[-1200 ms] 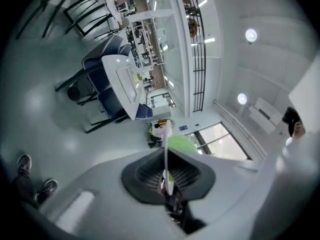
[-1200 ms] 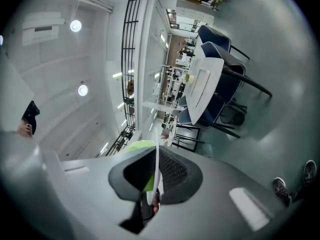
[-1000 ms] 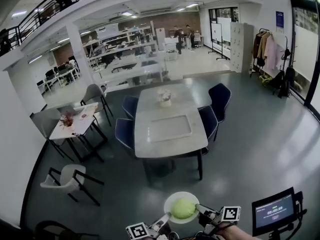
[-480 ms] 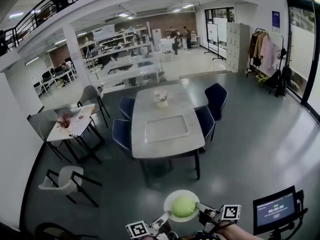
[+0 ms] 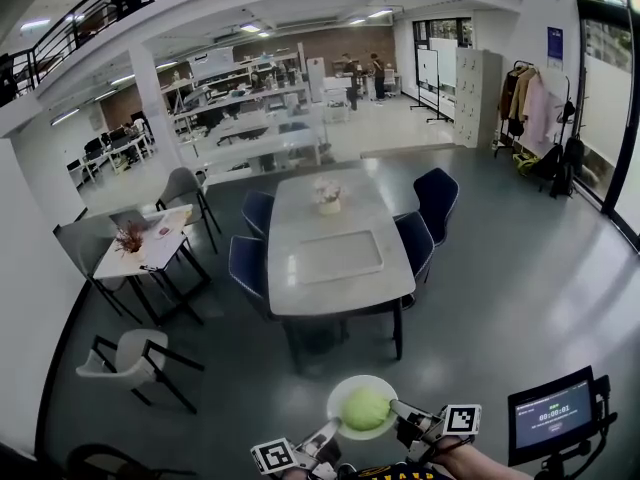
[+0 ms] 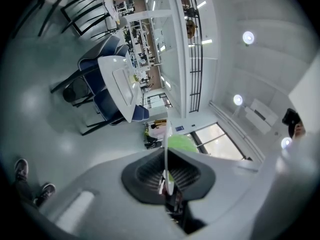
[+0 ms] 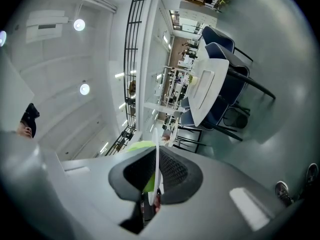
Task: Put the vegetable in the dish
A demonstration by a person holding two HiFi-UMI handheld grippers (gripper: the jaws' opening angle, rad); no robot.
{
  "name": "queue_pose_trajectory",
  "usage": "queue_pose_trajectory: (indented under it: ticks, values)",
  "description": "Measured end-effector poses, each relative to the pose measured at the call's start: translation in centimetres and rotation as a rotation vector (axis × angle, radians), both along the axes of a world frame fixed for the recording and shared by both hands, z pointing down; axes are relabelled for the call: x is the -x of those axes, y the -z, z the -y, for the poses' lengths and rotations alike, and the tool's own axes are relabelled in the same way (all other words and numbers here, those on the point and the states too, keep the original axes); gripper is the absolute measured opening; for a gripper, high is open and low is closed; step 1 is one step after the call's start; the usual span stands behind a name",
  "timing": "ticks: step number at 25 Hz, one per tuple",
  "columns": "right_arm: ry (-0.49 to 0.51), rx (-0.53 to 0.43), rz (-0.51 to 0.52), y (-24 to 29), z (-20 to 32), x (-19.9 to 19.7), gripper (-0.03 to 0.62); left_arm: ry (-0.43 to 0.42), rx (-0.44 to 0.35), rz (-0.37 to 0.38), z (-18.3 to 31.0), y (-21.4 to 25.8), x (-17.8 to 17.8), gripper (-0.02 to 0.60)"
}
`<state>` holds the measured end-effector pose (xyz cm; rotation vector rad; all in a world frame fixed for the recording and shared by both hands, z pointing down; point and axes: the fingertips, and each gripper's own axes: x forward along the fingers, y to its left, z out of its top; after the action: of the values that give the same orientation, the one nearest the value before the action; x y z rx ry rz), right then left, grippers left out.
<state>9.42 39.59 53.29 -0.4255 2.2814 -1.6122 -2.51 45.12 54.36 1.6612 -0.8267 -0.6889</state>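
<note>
Green vegetable (image 5: 366, 409) sits in the white dish (image 5: 360, 381), which we hold in the air above the grey floor (image 5: 500, 298); our left gripper (image 5: 330, 431) pinches the dish's left rim; our right gripper (image 5: 398, 412) pinches its right rim.

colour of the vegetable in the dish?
Light green. The vegetable sits in the white dish; it shows best in the head view.

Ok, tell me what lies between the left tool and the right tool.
The white dish, with the green vegetable resting in it. In the head view the left tool and the right tool clamp opposite edges of its rim.
</note>
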Motion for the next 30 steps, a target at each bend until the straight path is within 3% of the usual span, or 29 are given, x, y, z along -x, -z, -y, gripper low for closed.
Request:
queue_pose_trajectory:
  ticks: [4,18,30]
  values:
    - [-0.01,-0.017,-0.007,-1.5,0.7,3.9,0.018,-0.01,-0.027,0.024,0.8,-2.0,4.2,0.015]
    - [-0.041,-0.013,-0.032,0.2,1.0,3.8,0.017,-0.042,-0.028,-0.036,1.6,-0.6,3.9,0.015]
    - [-0.042,0.013,-0.053,-0.3,-0.7,3.7,0.017,-0.044,0.04,-0.04,-0.2,-1.3,3.9,0.015]
